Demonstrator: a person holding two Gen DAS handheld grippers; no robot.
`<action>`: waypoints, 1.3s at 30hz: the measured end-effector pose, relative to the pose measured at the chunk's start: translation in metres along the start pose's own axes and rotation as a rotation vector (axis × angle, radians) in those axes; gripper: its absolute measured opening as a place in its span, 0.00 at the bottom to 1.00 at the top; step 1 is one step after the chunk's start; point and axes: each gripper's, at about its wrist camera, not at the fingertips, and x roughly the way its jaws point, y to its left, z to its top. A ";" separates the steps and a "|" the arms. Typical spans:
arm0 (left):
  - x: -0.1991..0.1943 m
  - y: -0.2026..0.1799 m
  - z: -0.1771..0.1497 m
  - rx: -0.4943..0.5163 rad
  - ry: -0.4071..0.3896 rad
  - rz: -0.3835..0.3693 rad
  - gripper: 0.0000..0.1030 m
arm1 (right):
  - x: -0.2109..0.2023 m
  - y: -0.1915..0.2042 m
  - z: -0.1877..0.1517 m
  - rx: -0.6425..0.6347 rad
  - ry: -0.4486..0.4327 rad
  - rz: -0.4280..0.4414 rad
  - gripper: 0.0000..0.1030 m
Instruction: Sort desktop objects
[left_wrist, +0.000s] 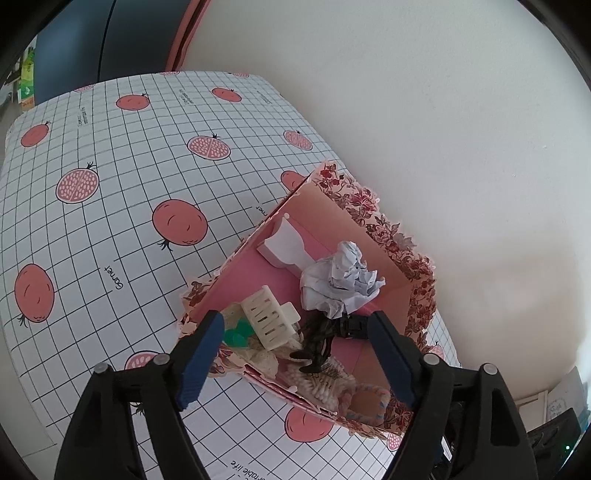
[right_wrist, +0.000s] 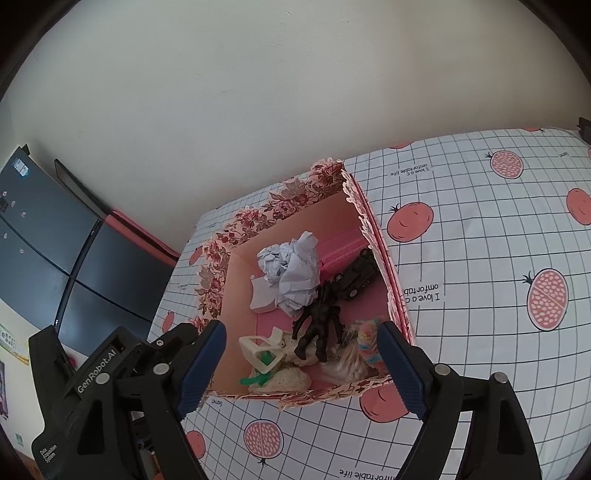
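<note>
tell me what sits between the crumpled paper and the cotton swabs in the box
A dark claw-like toy lies between the crumpled paper and the cotton swabs; clearest in the right wrist view.

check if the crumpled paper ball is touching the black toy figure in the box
Touching. In the right wrist view the crumpled paper ball rests against the top of the black toy figure, no gap between them; the left wrist view agrees.

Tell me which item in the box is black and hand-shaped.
The black claw-like toy hand, fingers splayed, lying mid-box below the crumpled paper ball; the other dark item is a toy car.
</note>
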 end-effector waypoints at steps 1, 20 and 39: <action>0.000 -0.001 0.000 0.002 0.000 0.002 0.82 | 0.000 0.000 0.000 0.001 -0.001 0.004 0.89; -0.006 -0.010 -0.003 0.027 0.007 0.047 0.93 | -0.018 -0.004 0.005 0.005 -0.031 0.017 1.00; -0.014 -0.025 -0.011 0.065 -0.020 0.084 1.00 | -0.029 -0.021 0.009 0.007 -0.033 -0.041 1.00</action>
